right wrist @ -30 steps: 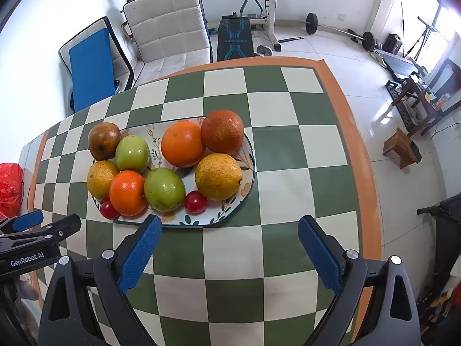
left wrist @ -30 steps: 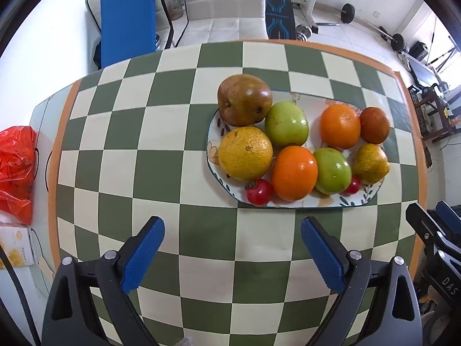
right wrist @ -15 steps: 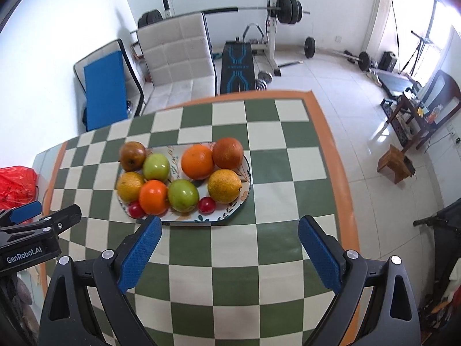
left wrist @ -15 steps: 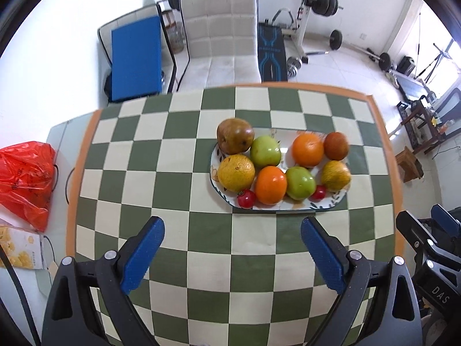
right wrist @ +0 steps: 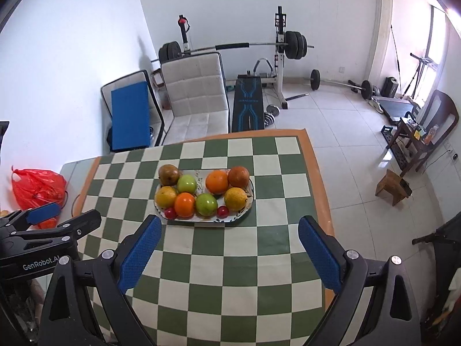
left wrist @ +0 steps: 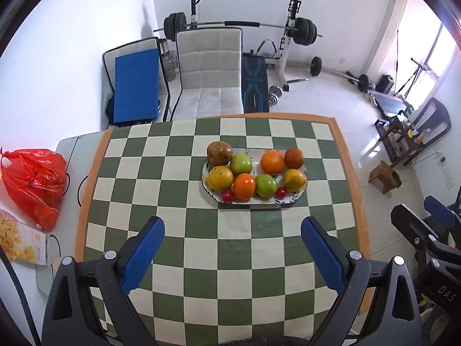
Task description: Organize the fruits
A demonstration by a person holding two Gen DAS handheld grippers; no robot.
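An oval patterned plate (left wrist: 299, 196) (right wrist: 248, 205) sits on the green-and-white checkered table and holds several fruits in two rows: a brown pear (left wrist: 219, 153), green apples (left wrist: 241, 163), oranges (left wrist: 272, 162), yellow citrus (left wrist: 220, 177) and two small red tomatoes (left wrist: 228, 196). My left gripper (left wrist: 232, 255) hangs open, high above the table's near part, nothing between its blue pads. My right gripper (right wrist: 229, 252) is open and empty too, well back from the plate. In each view the other gripper shows at the edge.
A red plastic bag (left wrist: 31, 184) and a snack box (left wrist: 20, 242) lie on a side surface left of the table. Behind the table stand a white chair (left wrist: 209, 69), a blue pad (left wrist: 135, 86) and a weight bench with barbell (left wrist: 288, 28). A wooden stool (left wrist: 384, 176) stands on the floor to the right.
Both grippers have pulled up and back from the plate, so the fruits look much smaller and more of the room shows. Both stay open. The fruits have not moved.
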